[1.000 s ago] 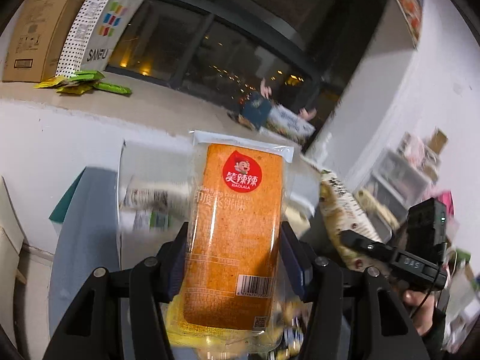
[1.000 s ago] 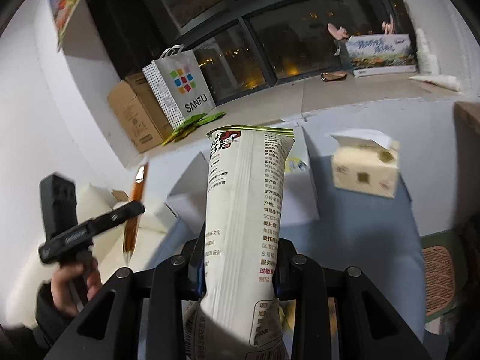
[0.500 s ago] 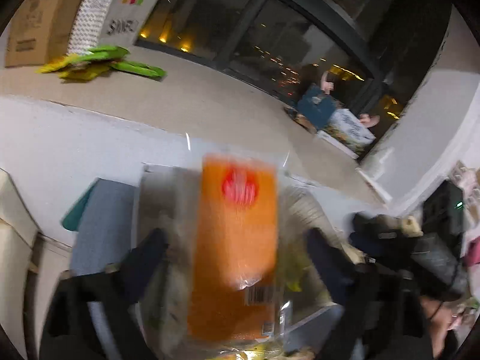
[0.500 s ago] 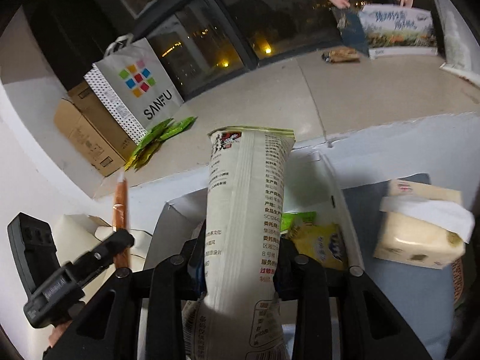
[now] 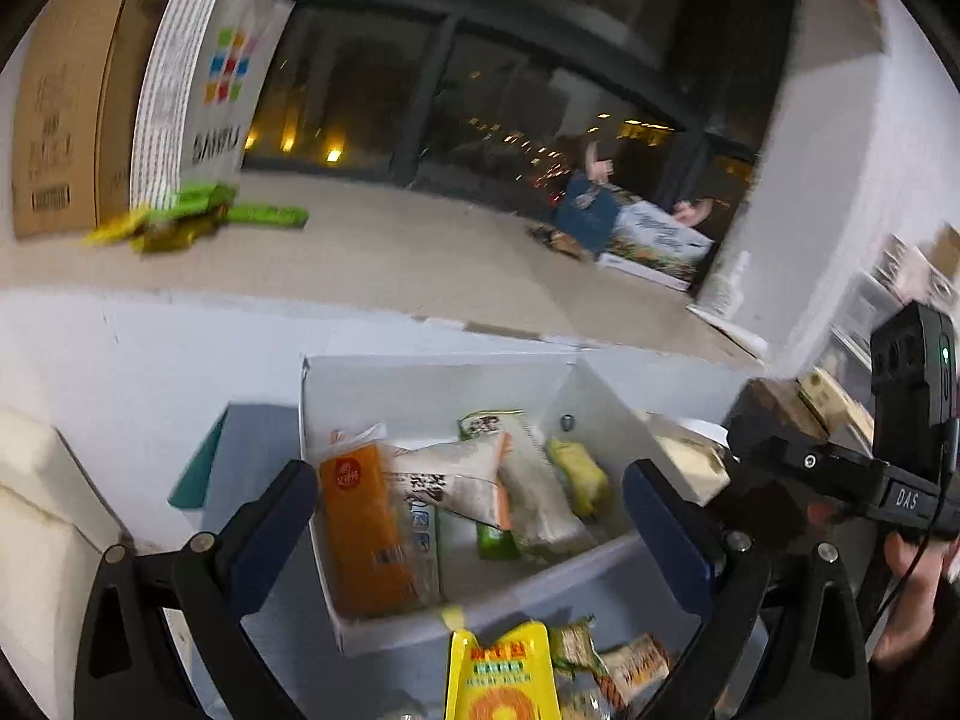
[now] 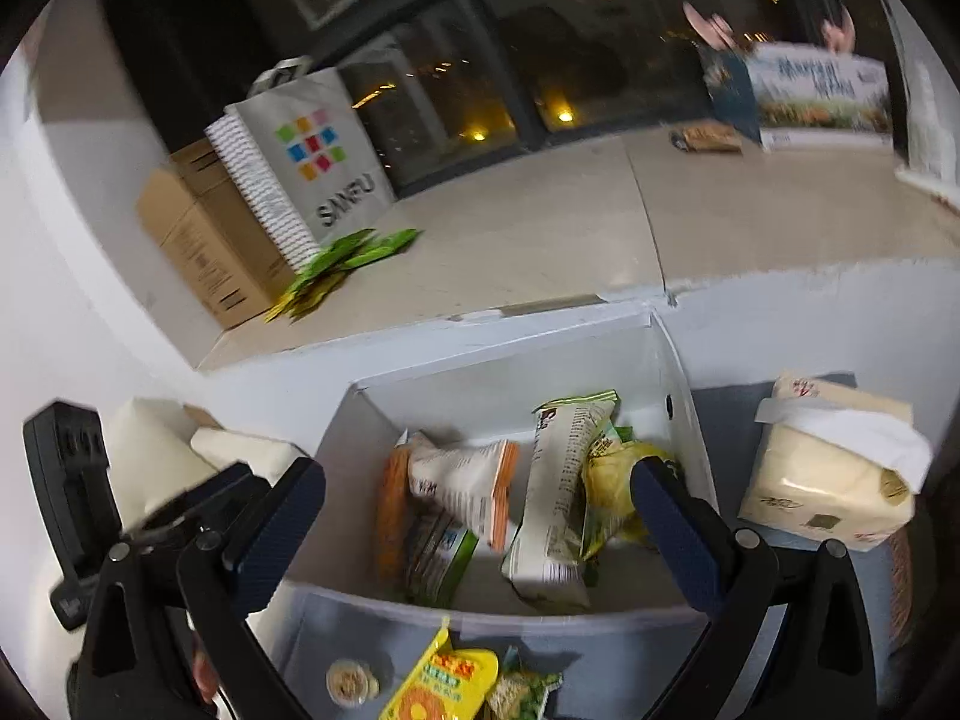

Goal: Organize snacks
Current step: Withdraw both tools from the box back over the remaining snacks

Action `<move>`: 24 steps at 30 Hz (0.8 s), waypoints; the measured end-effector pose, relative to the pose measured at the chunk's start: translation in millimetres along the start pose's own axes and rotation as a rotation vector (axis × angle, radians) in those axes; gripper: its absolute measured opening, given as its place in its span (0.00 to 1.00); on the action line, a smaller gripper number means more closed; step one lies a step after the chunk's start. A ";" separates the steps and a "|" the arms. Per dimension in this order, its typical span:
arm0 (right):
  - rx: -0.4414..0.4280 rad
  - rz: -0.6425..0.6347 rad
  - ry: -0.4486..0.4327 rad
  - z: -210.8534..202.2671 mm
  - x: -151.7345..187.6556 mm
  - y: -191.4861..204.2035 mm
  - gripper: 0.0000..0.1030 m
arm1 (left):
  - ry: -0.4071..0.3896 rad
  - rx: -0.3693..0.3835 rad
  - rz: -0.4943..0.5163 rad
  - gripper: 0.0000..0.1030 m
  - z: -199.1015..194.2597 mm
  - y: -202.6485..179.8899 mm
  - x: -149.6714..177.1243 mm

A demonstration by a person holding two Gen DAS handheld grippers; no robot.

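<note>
Both snacks are now in the open white cardboard box [image 5: 432, 384], which stands on the grey-blue desk [image 6: 708, 402] against the white wall. The flat orange packet in clear wrap [image 5: 366, 534] leans against the box's left wall, and the tall white-and-green printed bag [image 6: 555, 492] lies propped among the other packets near the middle. The left hand-held gripper [image 5: 468, 516] is spread wide with nothing between its blue pads; the packet it released sits below and beyond the left finger. The right hand-held gripper [image 6: 477, 522] has its jaws just opened to full spread as well, and the printed bag stands free in the gap, pressed by neither pad.

Several more snacks already fill the box — a white pouch with orange edges [image 6: 468, 489], a yellow crinkled bag [image 6: 612, 480], a green-and-white packet [image 6: 441, 558] underneath — so a good share of the sorting looks done.

Some work remains, judging by what lies outside the box. On the desk in front of its near wall sit a bright yellow sachet with an orange disc [image 5: 501, 678], a few small mixed wrappers [image 5: 624, 660] and a small round lidded cup [image 6: 351, 681]. These would be the next candidates — each still needs picking up and dropping in. The cream tissue pack [image 6: 834, 474] to the right of the box is probably not a snack. Green packets [image 6: 354, 252] on the far ledge may or may not belong to the job.
</note>
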State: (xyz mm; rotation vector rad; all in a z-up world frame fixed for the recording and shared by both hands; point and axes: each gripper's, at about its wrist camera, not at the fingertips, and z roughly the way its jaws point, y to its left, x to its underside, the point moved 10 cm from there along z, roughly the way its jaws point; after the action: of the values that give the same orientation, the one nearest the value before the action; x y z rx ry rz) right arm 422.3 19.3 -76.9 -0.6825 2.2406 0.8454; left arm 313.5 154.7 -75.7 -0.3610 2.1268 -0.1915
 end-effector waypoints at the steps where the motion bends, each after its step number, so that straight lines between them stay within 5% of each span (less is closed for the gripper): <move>1: -0.004 -0.027 -0.011 -10.9 2.8 5.3 1.00 | -0.011 0.001 0.028 1.00 -10.6 -6.1 3.0; 8: 0.001 -0.199 -0.081 -90.6 44.9 31.8 1.00 | -0.091 0.051 0.155 1.00 -84.2 -49.9 48.7; 16: 0.016 -0.278 -0.145 -164.1 136.5 32.4 1.00 | -0.053 0.068 0.195 1.00 -124.2 -66.5 145.1; 24: 0.082 -0.280 -0.041 -180.9 226.0 -0.2 1.00 | 0.031 0.073 0.210 1.00 -123.4 -71.0 201.1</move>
State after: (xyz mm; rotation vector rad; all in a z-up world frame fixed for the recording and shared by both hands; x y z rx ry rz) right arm 204.7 -163.6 -131.6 -0.9058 2.0683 0.6207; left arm 119.2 21.2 -147.5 -0.0917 2.1650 -0.1533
